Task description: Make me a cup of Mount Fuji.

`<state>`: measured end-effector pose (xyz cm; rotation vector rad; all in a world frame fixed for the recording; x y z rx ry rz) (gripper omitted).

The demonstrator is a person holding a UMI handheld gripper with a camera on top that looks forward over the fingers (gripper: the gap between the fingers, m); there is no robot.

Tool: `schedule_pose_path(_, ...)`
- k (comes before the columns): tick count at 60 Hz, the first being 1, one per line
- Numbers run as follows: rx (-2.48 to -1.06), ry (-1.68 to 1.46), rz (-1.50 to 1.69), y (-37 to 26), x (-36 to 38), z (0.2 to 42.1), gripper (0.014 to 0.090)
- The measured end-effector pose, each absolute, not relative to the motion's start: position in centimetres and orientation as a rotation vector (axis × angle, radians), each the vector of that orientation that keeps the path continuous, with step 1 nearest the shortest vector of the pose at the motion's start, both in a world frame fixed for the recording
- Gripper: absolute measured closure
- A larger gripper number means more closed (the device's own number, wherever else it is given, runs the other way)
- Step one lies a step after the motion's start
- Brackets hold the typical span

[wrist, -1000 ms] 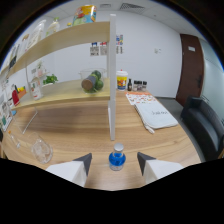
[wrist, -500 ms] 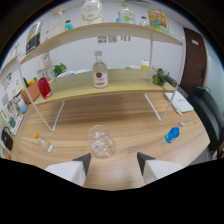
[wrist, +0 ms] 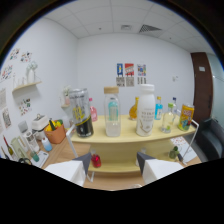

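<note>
White office walls frame a pale yellow shelf (wrist: 150,138) carrying a dark can (wrist: 81,113), a clear bottle (wrist: 112,111) and a white bottle (wrist: 145,110). Below, the hand-held gripper (wrist: 114,162) hangs open and empty, seemingly choosing an ingredient. No cup is visible; next it must approach one bottle squarely.

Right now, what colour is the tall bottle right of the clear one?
White bottle, gripper view.

Labels on the white opaque bottle (wrist: 145,111) and dark can (wrist: 82,113) too blurred to read. Small red object (wrist: 95,161) partly behind left finger of tool (wrist: 114,162). Wall posters (wrist: 129,74) illegible.
</note>
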<state>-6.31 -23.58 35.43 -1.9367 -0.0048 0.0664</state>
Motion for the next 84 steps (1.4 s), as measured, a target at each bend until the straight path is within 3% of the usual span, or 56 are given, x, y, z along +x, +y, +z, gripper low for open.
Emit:
schedule_pose_path(6,-1.816,-0.027,0.033,-20.0,-7.0,38.8,0.0191)
schedule_pose_path(22,-1.765,-0.022,0.03,-11.7,-7.4,40.3,0.0299)
schedule_pose_path(30,-1.811,-0.018,0.007,-9.5,-7.2,38.5,0.0517)
schedule_pose_path(37,-1.817,-0.025,-0.025,-9.0,-6.8,38.2,0.0614)
schedule_pose_path(52,-1.821,-0.043,0.002,-10.7,-7.5,38.5,0.0638)
schedule_pose_path(66,-1.744,-0.024,-0.001,-16.4,-7.0,39.9,0.0646)
schedule_pose_path(74,-1.745,0.0,0.027,-19.9,-6.8,36.4,0.0646)
schedule_pose_path(84,-1.808,0.044,0.071,-23.0,-6.8,28.4,0.0646)
